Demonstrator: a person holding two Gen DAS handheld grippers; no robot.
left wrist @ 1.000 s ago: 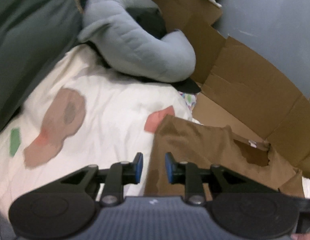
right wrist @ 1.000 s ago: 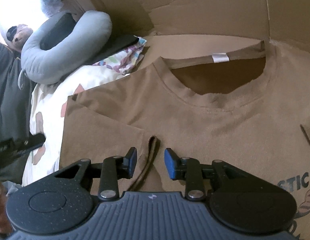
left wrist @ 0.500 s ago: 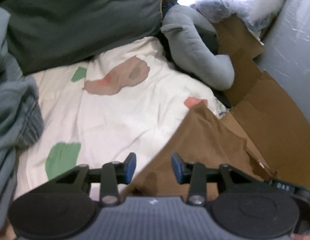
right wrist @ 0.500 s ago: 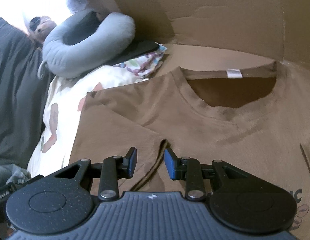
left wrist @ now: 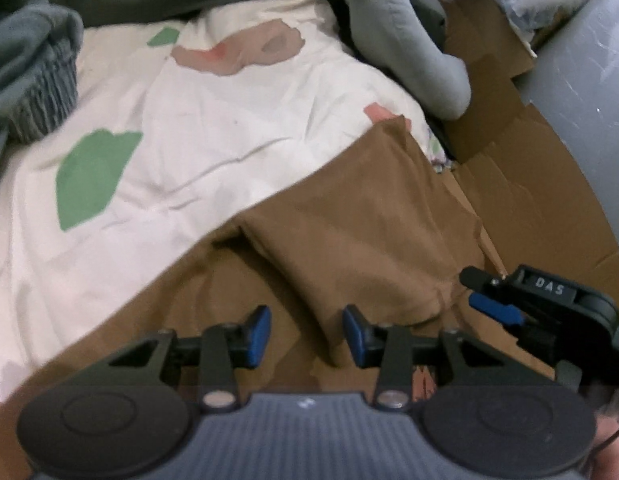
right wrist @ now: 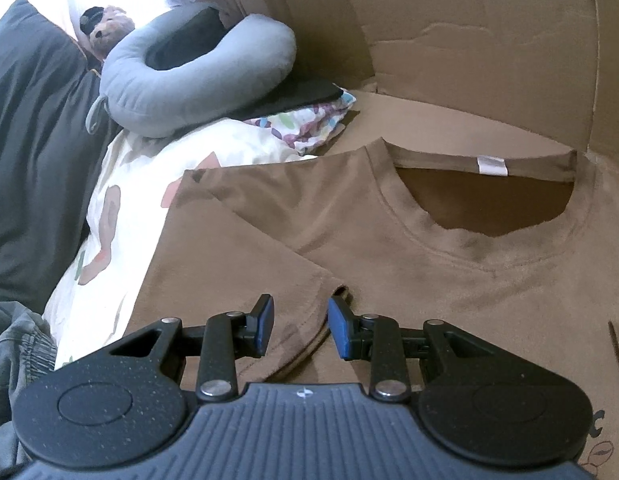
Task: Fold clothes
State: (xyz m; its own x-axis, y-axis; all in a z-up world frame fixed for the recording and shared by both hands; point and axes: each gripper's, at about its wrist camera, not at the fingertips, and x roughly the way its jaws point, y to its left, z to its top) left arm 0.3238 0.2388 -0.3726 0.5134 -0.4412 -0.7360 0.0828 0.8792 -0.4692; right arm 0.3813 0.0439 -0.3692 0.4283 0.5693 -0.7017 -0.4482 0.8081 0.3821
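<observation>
1. The left gripper [left wrist: 306, 334] has swung away from the cardboard side and now looks down the shirt's edge, and its jaws have spread since a second ago; the right gripper [right wrist: 300, 330] has barely shifted.
2. Left jaws stand apart, released, over the brown shirt [left wrist: 349, 232]; fabric lies under the gap, and no pad presses on it.
3. The folded sleeve [left wrist: 361, 248] lies across the shirt's body just ahead of the left fingertips.
4. Right jaws are parted too, above the sleeve hem [right wrist: 309, 344]; the hem runs through the gap below them, but I cannot tell whether the pads touch it.
5. From the left view, the right gripper sits close by at the right edge, just beside the sleeve.
6. The shirt lies flat, front up, collar [right wrist: 485, 200] toward the cardboard [right wrist: 469, 60], with its white tag [right wrist: 491, 166] showing.
7. Its left side rests on the white sheet [left wrist: 229, 128] with green and pink patches.
8. A grey neck pillow [right wrist: 197, 76] sits beyond the shirt, well apart, beside a dark blanket [right wrist: 33, 160].
</observation>
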